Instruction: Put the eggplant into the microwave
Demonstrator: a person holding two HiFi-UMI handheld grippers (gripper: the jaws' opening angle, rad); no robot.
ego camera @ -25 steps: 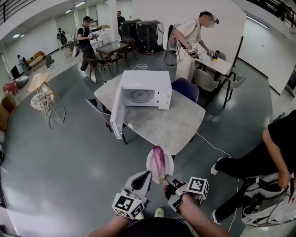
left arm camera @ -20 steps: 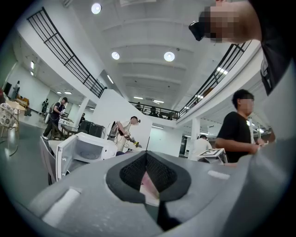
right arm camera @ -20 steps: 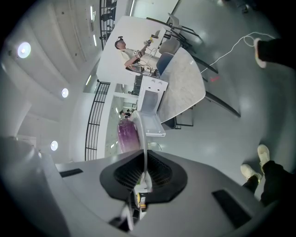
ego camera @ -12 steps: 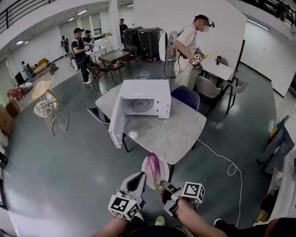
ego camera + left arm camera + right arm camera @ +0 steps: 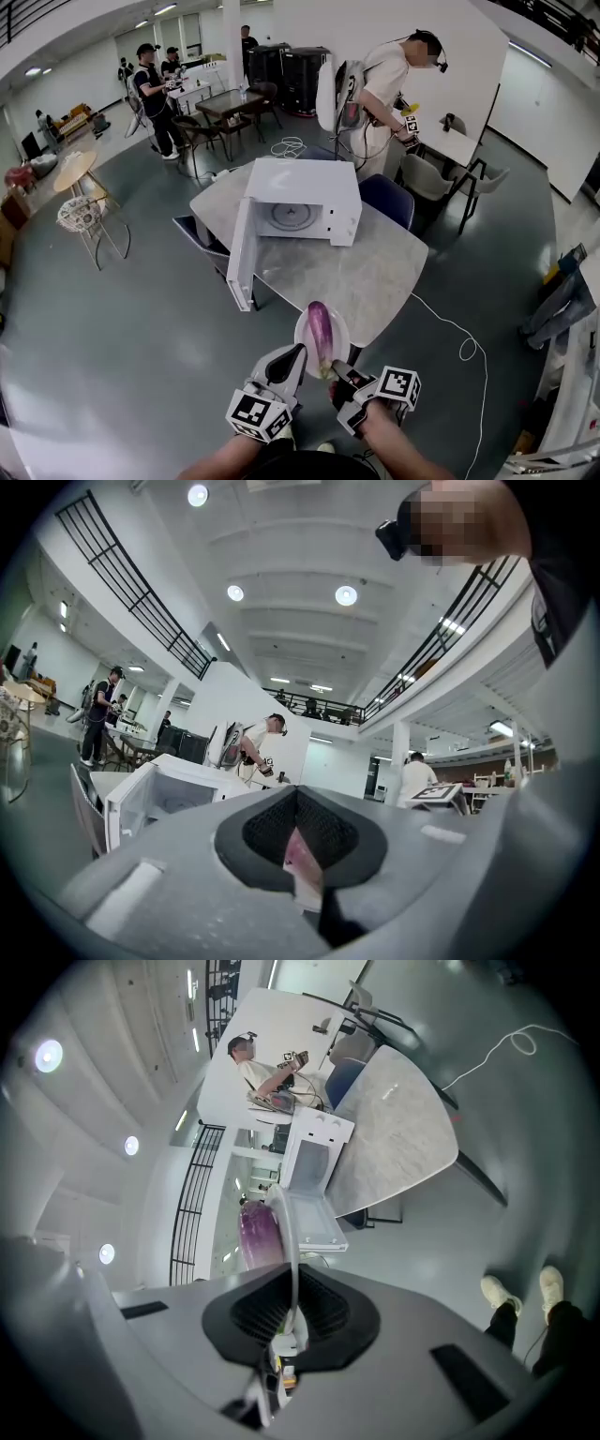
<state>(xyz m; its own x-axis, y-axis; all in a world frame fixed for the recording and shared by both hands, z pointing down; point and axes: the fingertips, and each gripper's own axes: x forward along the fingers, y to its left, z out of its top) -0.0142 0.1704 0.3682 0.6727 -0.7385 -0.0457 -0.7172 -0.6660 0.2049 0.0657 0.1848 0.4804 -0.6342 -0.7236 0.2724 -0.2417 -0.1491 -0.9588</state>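
Observation:
A purple eggplant (image 5: 321,333) lies on a small white plate (image 5: 343,330) held in the air just before the near edge of the table (image 5: 366,272). My right gripper (image 5: 336,367) is shut on the plate's near rim; the right gripper view shows the rim (image 5: 290,1241) edge-on between the pads, with the eggplant (image 5: 261,1234) behind it. My left gripper (image 5: 296,354) is at the plate's left rim, its jaws closed on a pale pink-white edge (image 5: 302,855). The white microwave (image 5: 305,202) stands on the table, its door (image 5: 242,253) swung open to the left.
Blue chairs stand behind the table (image 5: 386,199) and at its left (image 5: 199,234). A white cable (image 5: 459,337) trails on the grey floor to the right. People stand at other tables far back, one (image 5: 380,80) just behind the microwave. A wire stool (image 5: 80,216) is at the left.
The plate with the eggplant and both grippers have moved toward the table, which now looks closer. The person at the right edge is gone from view.

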